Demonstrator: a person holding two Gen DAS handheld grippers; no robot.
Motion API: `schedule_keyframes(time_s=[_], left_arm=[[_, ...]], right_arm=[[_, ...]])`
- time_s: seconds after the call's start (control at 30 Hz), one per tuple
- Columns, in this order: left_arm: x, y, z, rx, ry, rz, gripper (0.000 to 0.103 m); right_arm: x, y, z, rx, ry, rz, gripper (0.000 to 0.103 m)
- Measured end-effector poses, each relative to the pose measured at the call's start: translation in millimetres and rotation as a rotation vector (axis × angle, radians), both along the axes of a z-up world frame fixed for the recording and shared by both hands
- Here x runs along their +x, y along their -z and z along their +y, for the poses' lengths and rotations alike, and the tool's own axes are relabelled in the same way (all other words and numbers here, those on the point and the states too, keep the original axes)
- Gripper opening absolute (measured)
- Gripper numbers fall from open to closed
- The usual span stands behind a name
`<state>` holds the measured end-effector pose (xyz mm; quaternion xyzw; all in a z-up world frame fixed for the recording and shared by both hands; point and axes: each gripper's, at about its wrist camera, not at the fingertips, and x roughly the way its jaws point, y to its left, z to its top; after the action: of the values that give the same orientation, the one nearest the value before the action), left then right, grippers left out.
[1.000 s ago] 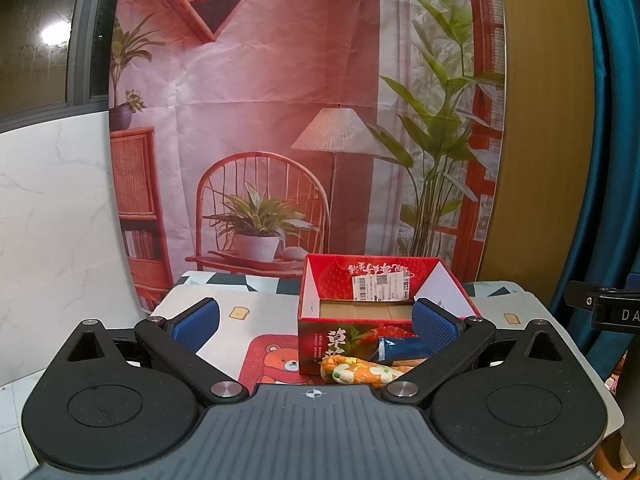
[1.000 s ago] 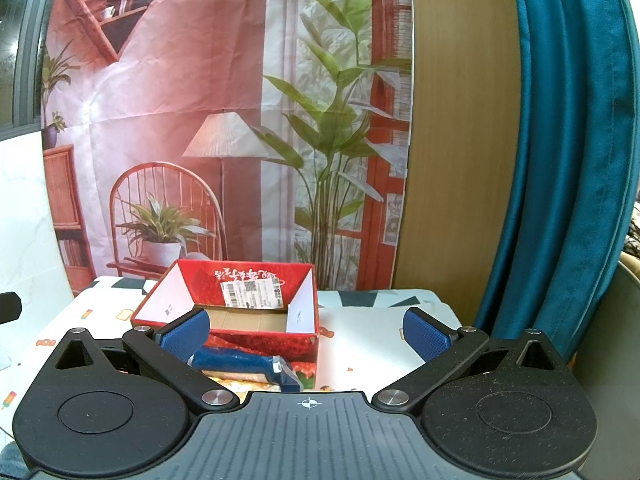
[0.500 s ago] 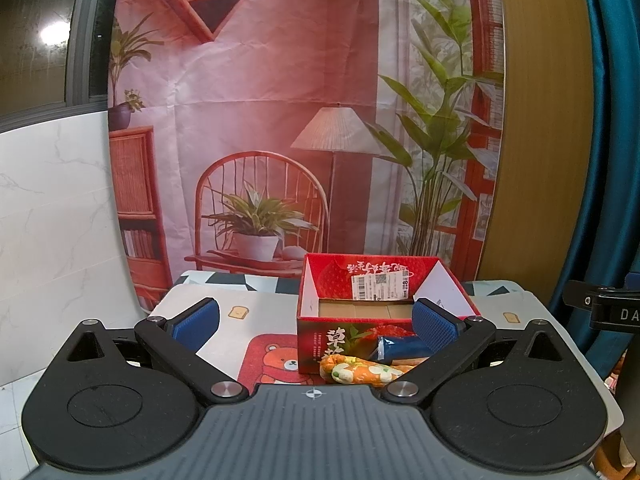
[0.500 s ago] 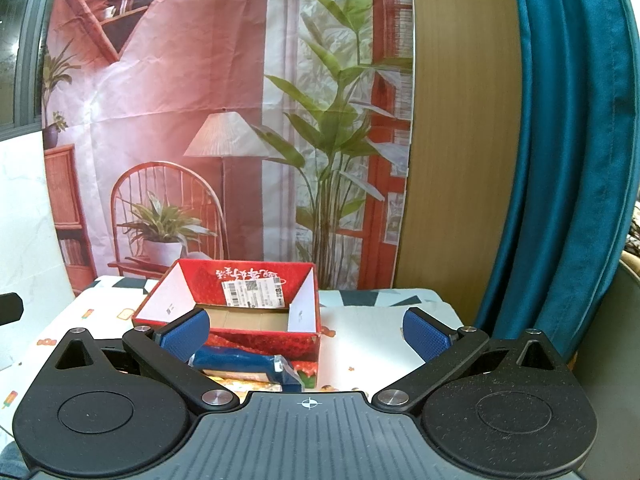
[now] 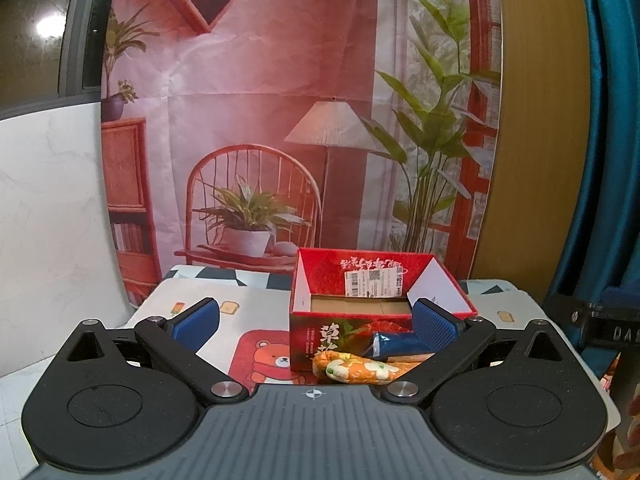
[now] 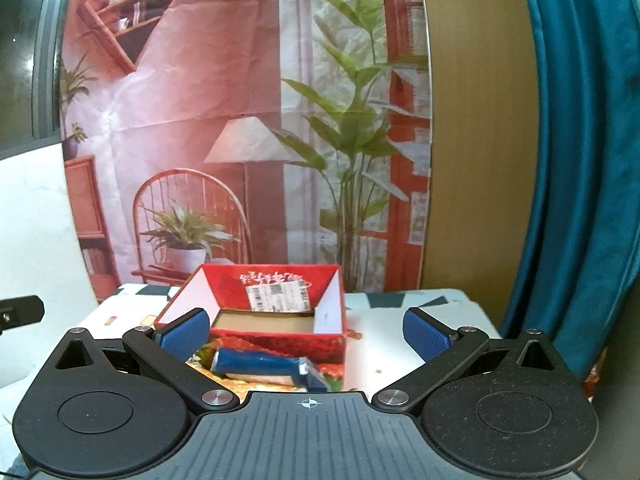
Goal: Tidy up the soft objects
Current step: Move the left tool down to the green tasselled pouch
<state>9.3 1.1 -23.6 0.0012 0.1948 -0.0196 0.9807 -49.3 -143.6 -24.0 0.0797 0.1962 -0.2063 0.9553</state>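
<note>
Across the lower part of both wrist views, each tool stands wide open with nothing between its blue pads. The left tool (image 5: 316, 320) frames the near face of a red cardboard box (image 5: 320, 340), its left pad (image 5: 197, 318) over the table's patterned cloth and its right pad (image 5: 434, 322) in front of the box's right corner. The right tool (image 6: 306, 332) is spread the same way, its left pad (image 6: 186, 334) low before the box (image 6: 280, 338) and its right pad (image 6: 424, 334) over bare cloth at center right.

Just beyond the left tool, an orange floral soft item (image 5: 356, 369) lies on the table (image 5: 248, 304) against the front of the box, at lower center of the frame. Behind it, touching it, a dark blue soft item (image 5: 394, 345) leans at the box's foot; the right wrist view shows the same blue soft item (image 6: 260, 364) lying crosswise at lower center. The box stands open, flaps raised, a white shipping label (image 5: 372, 284) on its rear inner wall and a bare brown floor visible inside. A bear print (image 5: 272, 358) marks the cloth to the left of the box.

Farther back hangs a printed backdrop (image 5: 260, 120) of a chair, lamp and plants, with a teal curtain (image 6: 580, 160) filling the right of the frame.
</note>
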Motion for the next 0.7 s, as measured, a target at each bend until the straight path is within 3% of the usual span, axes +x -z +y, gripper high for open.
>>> schedule_keyframes(time_s=[0.2, 0.5, 0.7], left_arm=[[22, 37, 8, 0.007, 0.002, 0.059, 0.103], [55, 109, 24, -0.004, 0.024, 0.183, 0.103], [64, 136, 23, -0.053, 0.085, 0.230, 0.102]], right_arm=[[10, 49, -4, 0.056, -0.049, 0.016, 0.103], [23, 131, -14, 0.124, -0.025, 0.145, 0.103], [23, 156, -19, 0.141, -0.027, 0.166, 0.102]])
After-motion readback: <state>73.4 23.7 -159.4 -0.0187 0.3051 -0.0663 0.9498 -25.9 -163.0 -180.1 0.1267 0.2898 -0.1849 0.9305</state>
